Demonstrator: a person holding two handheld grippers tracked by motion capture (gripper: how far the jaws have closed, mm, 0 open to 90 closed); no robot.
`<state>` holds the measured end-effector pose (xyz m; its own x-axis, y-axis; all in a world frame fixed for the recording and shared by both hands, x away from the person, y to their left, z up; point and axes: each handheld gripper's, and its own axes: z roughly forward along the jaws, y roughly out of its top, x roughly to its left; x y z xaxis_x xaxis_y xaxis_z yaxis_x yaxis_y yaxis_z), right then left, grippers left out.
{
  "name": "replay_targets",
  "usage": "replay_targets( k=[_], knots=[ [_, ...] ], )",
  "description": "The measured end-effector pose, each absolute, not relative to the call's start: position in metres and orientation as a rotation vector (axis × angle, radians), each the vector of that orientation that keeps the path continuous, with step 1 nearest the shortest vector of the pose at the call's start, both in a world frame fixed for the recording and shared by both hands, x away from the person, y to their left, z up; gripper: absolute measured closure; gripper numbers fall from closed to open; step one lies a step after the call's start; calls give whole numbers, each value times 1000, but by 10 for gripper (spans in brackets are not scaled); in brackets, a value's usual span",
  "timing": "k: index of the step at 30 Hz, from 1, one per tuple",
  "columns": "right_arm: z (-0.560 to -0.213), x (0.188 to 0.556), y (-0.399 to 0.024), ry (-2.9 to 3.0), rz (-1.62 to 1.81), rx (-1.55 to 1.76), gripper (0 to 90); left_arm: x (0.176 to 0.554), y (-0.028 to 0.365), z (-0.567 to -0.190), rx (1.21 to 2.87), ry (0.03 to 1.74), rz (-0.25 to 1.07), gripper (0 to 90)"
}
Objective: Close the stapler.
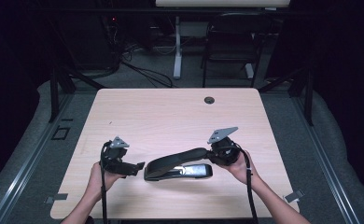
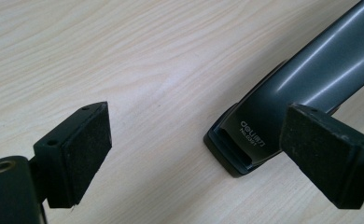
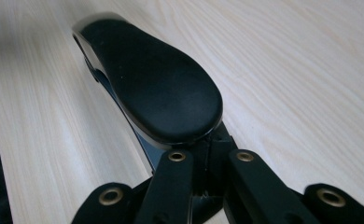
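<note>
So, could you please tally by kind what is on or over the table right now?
Staplers: 1, the large black stapler lying on the table
Claws: 2, the left claw open beside the stapler's front end, the right claw shut at the stapler's handle end
Total: 3
</note>
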<state>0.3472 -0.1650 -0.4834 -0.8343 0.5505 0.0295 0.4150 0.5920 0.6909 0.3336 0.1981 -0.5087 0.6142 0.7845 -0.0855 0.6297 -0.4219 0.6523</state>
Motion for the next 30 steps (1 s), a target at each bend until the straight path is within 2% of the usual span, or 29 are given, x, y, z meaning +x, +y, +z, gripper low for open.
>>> replay_targets(
  k=[30],
  knots=[
    [-515, 359, -177, 2739, 870, 866, 900, 333, 196, -510, 2203, 1096, 298, 90]
  ],
)
